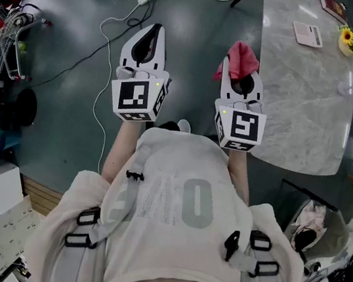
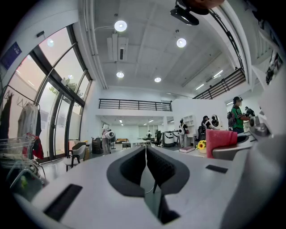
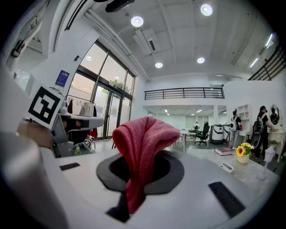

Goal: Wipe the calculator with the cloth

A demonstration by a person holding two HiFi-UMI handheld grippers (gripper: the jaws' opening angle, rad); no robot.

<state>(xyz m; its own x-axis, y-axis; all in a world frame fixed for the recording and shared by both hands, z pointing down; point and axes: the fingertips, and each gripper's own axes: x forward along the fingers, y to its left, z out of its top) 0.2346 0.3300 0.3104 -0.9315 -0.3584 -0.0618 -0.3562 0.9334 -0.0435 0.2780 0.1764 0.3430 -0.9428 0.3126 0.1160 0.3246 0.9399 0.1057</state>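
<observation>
my left gripper point(image 2: 145, 154) is clenched on nothing, jaws pressed together, at centre left of the head view. my right gripper point(image 1: 240, 74) grasps the pink cloth point(image 3: 144, 138), which bunches up above its jaws. the calculator point(image 1: 307, 34) lies on the grey table point(image 1: 300, 117) at upper right, well apart from the cloth.

The marble table point(image 1: 293, 116) bears a calculator point(image 1: 307, 34) and flowers point(image 1: 352, 40) (yellow).
</observation>
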